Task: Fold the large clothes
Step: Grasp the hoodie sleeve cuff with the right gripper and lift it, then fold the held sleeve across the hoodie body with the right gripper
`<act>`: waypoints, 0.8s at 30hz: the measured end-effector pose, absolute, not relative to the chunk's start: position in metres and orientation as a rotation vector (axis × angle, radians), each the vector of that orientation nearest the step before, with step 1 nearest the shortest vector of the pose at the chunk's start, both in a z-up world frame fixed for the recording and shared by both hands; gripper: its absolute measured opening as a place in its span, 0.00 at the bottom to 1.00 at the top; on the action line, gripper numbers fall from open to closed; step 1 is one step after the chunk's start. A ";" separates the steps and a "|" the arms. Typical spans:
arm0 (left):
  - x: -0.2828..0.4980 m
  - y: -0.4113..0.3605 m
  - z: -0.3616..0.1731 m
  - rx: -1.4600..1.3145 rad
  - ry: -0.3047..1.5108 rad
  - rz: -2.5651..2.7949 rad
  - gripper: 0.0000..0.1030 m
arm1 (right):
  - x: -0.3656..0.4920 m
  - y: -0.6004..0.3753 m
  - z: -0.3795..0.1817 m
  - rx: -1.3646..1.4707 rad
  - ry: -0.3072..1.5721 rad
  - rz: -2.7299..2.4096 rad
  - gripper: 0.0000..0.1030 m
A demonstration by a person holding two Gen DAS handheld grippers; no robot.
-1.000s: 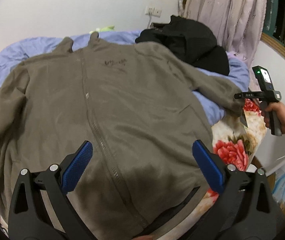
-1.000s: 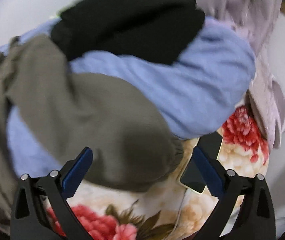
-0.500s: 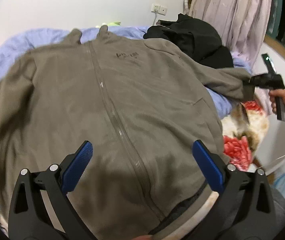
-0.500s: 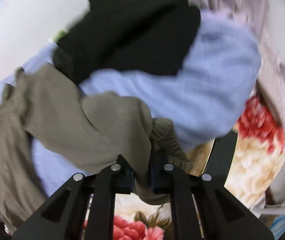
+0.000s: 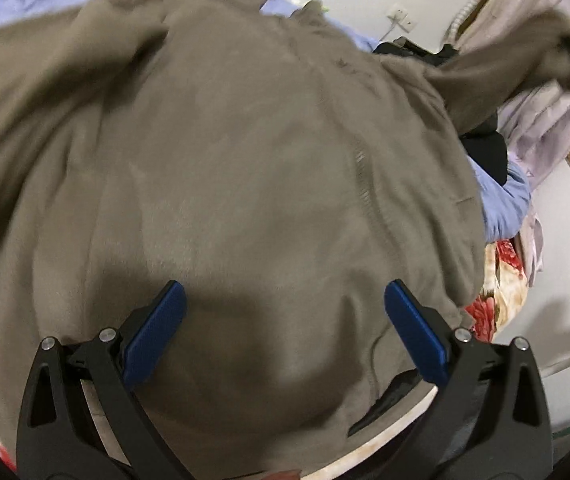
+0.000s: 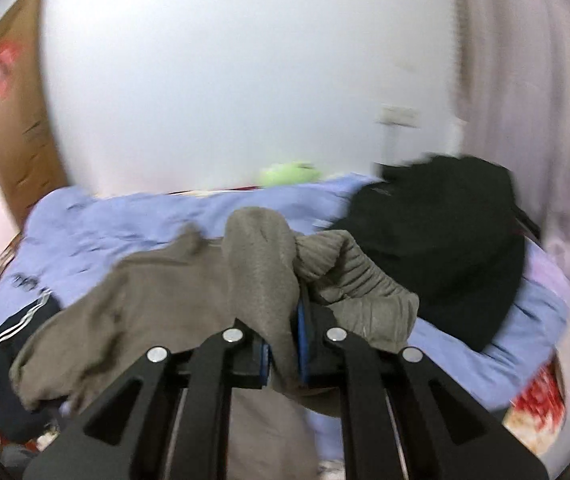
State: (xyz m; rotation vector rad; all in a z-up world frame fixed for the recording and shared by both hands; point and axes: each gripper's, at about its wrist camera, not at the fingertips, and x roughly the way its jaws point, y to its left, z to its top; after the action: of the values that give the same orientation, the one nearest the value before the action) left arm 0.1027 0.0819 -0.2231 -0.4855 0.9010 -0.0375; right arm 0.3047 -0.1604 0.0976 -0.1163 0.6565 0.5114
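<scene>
Jacket (image 5: 245, 168): olive-brown zip-front, spread flat on the bed and filling most of my left view; its zipper (image 5: 365, 184) runs from 12 toward 5 o'clock.
Sleeve (image 6: 261, 276): lifted off the bed; in my left view it stretches up toward 2 o'clock; its ribbed cuff (image 6: 357, 280) bunches just right of my right tongs.
Left gripper (image 5: 285, 336): I see it spread wide above the jacket's lower front, nothing between the blue pads (image 5: 157, 336).
Right gripper (image 6: 283, 350): clamped on the sleeve fabric, which stands up between the fingers.
Blue sheet (image 6: 125, 224): covers the bed under the jacket.
Black garment (image 6: 445, 256): heaped at 3 o'clock of my right view, on the sheet.
Floral bedding (image 5: 497, 280): shows at 4 o'clock, left view.
</scene>
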 end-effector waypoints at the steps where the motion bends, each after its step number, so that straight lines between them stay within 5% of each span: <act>1: 0.103 0.081 -0.227 -0.478 0.890 -0.036 0.95 | 0.301 -0.131 0.095 -0.138 0.663 0.548 0.10; 7: 0.102 0.063 -0.230 -0.393 0.879 0.002 0.95 | 0.290 0.018 0.038 -0.293 0.798 0.697 0.10; 13: 0.098 0.073 -0.218 -0.453 0.905 0.001 0.95 | 0.267 0.131 -0.077 -0.494 1.010 0.782 0.10; 19: 0.087 0.090 -0.213 -0.512 0.933 0.051 0.95 | 0.265 0.170 -0.169 -0.545 1.204 0.777 0.11; 24: 0.083 0.094 -0.209 -0.536 0.942 0.057 0.95 | 0.260 0.164 -0.169 -0.576 1.201 0.755 0.18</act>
State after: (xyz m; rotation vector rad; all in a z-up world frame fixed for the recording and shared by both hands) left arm 0.0832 0.0940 -0.2092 -0.5358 0.9423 0.0567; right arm 0.2597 0.1644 -0.1688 -0.5757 1.2011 0.7550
